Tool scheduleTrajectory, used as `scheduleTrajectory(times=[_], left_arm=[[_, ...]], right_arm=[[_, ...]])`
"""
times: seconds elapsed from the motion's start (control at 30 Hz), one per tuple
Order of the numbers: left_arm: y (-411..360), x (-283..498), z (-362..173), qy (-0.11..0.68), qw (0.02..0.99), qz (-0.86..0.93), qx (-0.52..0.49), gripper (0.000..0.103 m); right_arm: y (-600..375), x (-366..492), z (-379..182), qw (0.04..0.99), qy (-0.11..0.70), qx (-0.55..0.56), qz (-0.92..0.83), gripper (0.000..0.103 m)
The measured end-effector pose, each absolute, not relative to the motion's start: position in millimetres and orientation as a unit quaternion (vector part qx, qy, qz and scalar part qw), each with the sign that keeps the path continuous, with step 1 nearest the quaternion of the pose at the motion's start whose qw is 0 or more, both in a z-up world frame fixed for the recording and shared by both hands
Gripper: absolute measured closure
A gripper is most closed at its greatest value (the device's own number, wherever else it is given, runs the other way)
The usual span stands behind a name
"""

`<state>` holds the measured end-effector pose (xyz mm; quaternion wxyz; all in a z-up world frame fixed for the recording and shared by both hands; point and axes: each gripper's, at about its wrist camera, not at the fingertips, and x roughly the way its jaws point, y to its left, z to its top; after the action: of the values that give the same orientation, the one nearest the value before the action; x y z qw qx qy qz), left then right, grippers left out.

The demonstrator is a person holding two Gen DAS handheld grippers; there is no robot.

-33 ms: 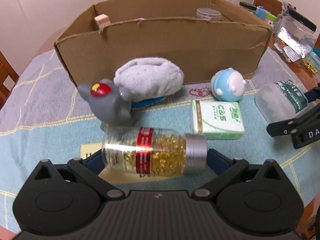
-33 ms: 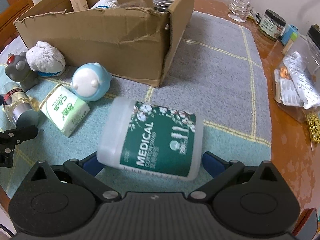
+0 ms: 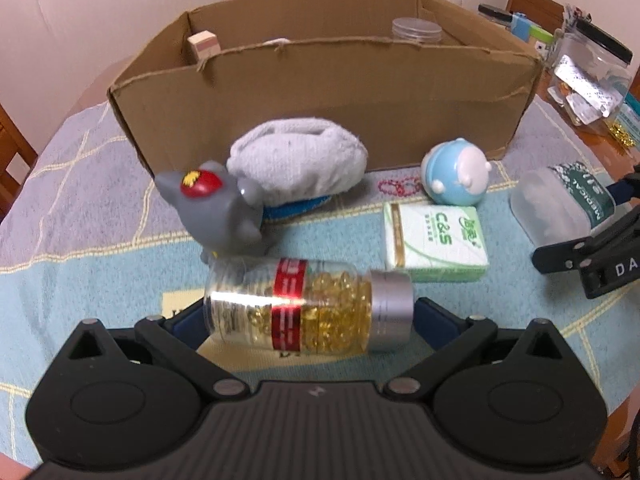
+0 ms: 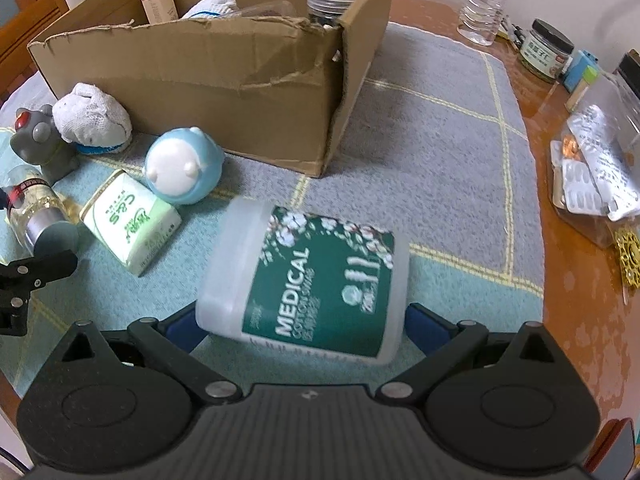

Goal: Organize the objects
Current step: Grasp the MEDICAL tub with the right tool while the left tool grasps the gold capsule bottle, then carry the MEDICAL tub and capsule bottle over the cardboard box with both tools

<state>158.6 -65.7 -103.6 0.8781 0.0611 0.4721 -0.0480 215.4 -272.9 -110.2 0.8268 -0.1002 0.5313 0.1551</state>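
A clear bottle of yellow capsules (image 3: 308,308) with a red label and silver cap lies sideways between the blue pads of my left gripper (image 3: 310,318), which is shut on it. My right gripper (image 4: 304,324) is shut on a white jar with a green "MEDICAL" label (image 4: 308,284), also held sideways. An open cardboard box (image 3: 320,100) stands behind, holding a small carton (image 4: 158,2), a white sock and a lidded jar (image 4: 332,4). In the left wrist view the right gripper and its jar (image 3: 560,208) show at the right.
In front of the box lie a grey toy (image 3: 220,208), a rolled white sock (image 3: 300,164), a blue-white round toy (image 3: 456,178), a green tissue pack (image 3: 436,240) and a red bead bracelet (image 3: 400,186). Jars, a water bottle (image 4: 482,0) and blister packs (image 4: 592,168) crowd the wooden table's right side.
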Motion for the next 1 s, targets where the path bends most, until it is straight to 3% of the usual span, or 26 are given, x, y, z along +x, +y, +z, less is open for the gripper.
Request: scheduleTrajectory(times=[0.3, 0.53, 1.0], left_arm=[[-60, 168, -105, 0.47, 0.878, -0.064, 0.062, 0.002], [-54, 167, -103, 0.464, 0.88, -0.082, 0.063, 0.007], [-41, 165, -89, 0.507, 0.847, -0.144, 0.066, 0.01]], right_arm=[[-262, 228, -103, 0.827, 0.531, -0.093, 0.162, 0.0], [-261, 230, -99, 0.825, 0.536, -0.11, 0.144, 0.014], [-265, 228, -84, 0.797, 0.562, -0.124, 0.18, 0.015]])
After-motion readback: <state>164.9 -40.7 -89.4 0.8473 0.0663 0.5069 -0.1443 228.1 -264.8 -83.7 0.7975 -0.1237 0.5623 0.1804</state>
